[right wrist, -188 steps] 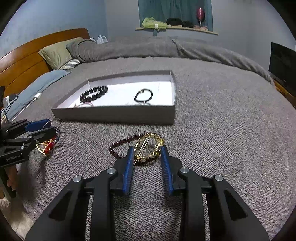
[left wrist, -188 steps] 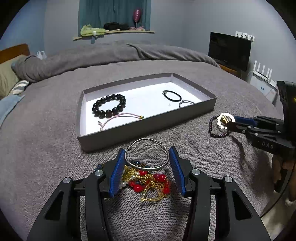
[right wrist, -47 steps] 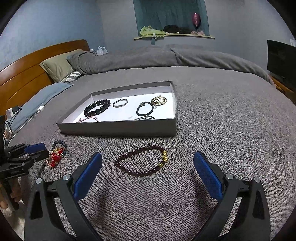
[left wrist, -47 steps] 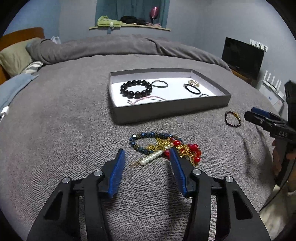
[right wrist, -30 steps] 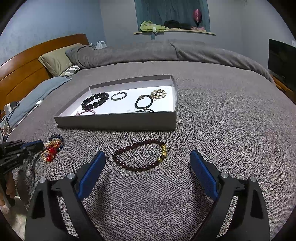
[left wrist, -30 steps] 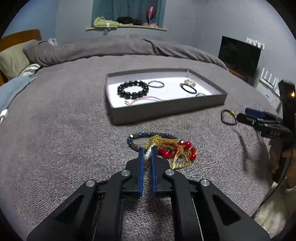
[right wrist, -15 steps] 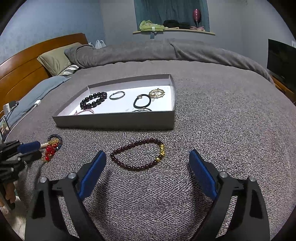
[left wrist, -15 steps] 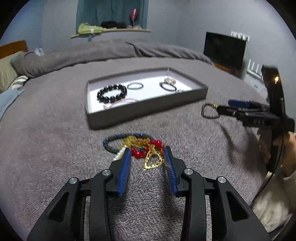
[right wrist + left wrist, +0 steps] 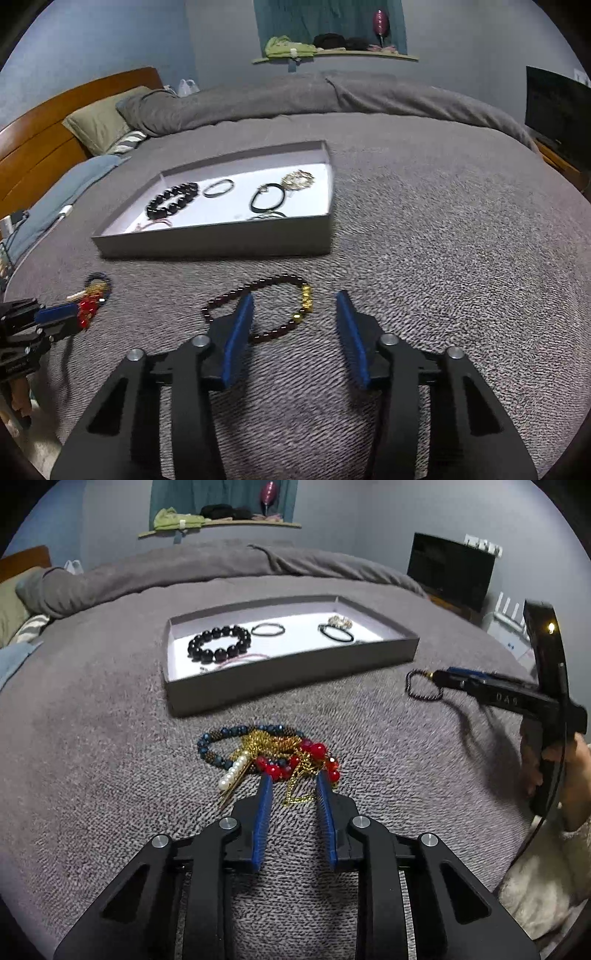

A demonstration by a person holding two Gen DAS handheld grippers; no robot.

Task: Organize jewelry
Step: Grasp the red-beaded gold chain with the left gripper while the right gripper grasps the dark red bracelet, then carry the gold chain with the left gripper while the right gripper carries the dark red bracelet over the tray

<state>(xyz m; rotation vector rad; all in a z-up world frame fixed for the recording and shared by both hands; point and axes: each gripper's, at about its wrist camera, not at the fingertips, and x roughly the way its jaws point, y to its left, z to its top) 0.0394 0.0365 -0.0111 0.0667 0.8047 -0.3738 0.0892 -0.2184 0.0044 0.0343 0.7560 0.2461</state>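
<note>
Grey bedspread (image 9: 443,240), shallow tray (image 9: 221,242) with black bead bracelet (image 9: 171,199), hair tie (image 9: 267,197)

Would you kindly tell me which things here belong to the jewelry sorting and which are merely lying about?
Job:
grey shallow box
dark red bead bracelet with gold beads
tangled red, gold, blue and pearl pile

Lying about:
olive pillow
black television

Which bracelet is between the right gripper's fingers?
The dark red beaded bracelet with gold beads, lying alone on the blanket between the right gripper fingers. The other bracelets lie in the tray or the tangled pile.
</note>
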